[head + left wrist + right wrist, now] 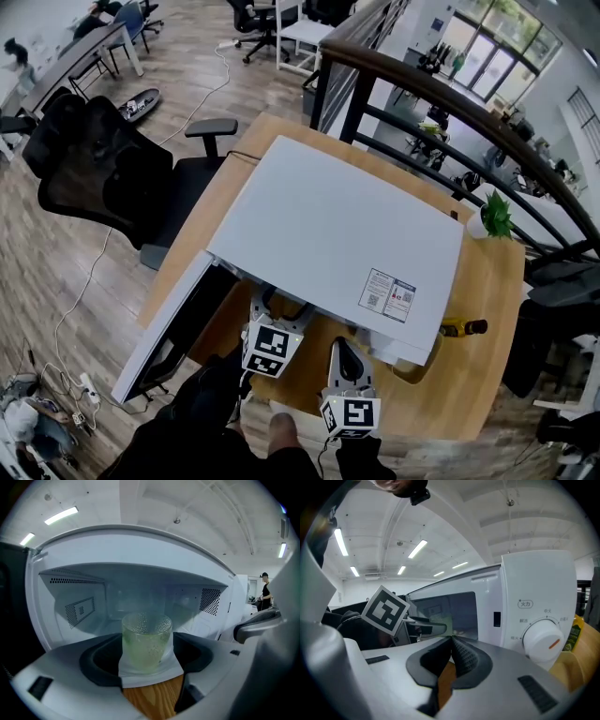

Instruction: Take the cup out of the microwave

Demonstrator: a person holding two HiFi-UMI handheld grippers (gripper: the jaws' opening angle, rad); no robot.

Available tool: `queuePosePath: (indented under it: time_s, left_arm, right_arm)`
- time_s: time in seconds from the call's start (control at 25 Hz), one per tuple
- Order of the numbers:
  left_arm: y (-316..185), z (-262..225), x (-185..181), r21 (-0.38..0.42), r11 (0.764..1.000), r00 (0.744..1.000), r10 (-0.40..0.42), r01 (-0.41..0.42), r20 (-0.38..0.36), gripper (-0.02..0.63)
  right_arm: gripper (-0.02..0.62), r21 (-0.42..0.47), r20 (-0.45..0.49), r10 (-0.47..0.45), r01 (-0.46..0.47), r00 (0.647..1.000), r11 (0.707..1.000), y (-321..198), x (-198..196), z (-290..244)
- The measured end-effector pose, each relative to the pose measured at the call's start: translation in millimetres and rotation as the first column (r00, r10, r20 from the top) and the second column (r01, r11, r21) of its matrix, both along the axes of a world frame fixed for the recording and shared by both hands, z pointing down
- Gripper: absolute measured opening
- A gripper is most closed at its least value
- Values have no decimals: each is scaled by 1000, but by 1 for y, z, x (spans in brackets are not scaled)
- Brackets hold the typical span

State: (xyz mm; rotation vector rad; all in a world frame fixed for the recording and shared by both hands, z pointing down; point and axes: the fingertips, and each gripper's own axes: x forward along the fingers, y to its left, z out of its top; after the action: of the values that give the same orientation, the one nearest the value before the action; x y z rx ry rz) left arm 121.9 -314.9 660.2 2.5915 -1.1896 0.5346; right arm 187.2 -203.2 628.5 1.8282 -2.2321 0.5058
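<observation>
A pale green dimpled glass cup (146, 641) stands upright at the front of the white microwave's (337, 225) cavity. The microwave door (173, 323) hangs wide open to the left. My left gripper (147, 645) is open at the cavity mouth, and the cup stands between its black pads (105, 660) with a pad close on each side. From the head view the left gripper (281, 307) reaches under the microwave's front edge and the cup is hidden. My right gripper (451, 640) is shut with nothing in it and hovers before the control panel, to the right of the left one (385, 609).
The microwave sits on a wooden table (478, 375) with a yellow bottle (459, 327) and a small potted plant (495, 217) at its right. A white dial (541, 639) is on the panel. A black office chair (103, 169) stands left, a dark railing (441, 103) behind.
</observation>
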Motion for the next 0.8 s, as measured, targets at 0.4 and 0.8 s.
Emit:
queuePosePath:
  time_s: [0.4,0.8]
  left_arm:
    - [-12,1,5,7,1000,1000,1,-1,16,314]
    - [-12,-2,2,5,1000,1000,-5,5,7,316]
  right_arm:
    - [15,-4,4,0,0,1000,1000,-7,7,6]
    - [15,-6,2,2,-2,1000,1000,-9,4,4]
